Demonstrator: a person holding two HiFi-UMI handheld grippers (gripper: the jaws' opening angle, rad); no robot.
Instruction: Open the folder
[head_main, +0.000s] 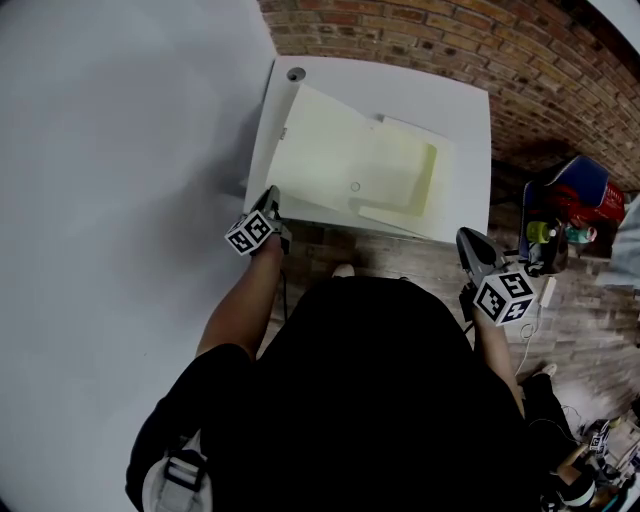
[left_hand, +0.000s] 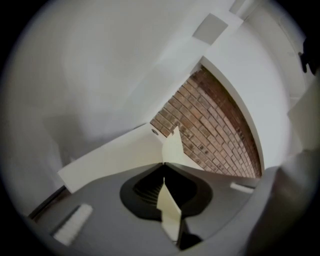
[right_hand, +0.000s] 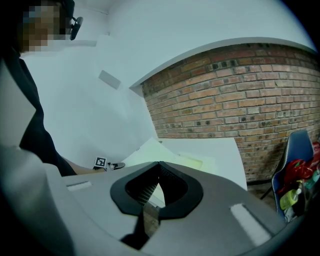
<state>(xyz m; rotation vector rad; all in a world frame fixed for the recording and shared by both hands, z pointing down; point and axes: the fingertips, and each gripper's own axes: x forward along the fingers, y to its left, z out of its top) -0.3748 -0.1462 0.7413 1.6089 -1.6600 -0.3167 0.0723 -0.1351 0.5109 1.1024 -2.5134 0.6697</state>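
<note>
Nearest me, my right hand-held gripper (head_main: 470, 240) hangs with jaws closed on nothing, off the near right corner of the pale yellow folder (head_main: 350, 175), whose near left corner my left hand-held gripper (head_main: 271, 200) pinches, on the white table (head_main: 400, 85) before a brick wall (head_main: 450, 40).

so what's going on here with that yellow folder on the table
A person stands at a white table with a handheld gripper in each hand. The left gripper has its jaws shut on the cover of the pale yellow folder at its near left corner, and the cover looks raised on that side. The right gripper hangs off the table's near right corner, jaws together on nothing.
</note>
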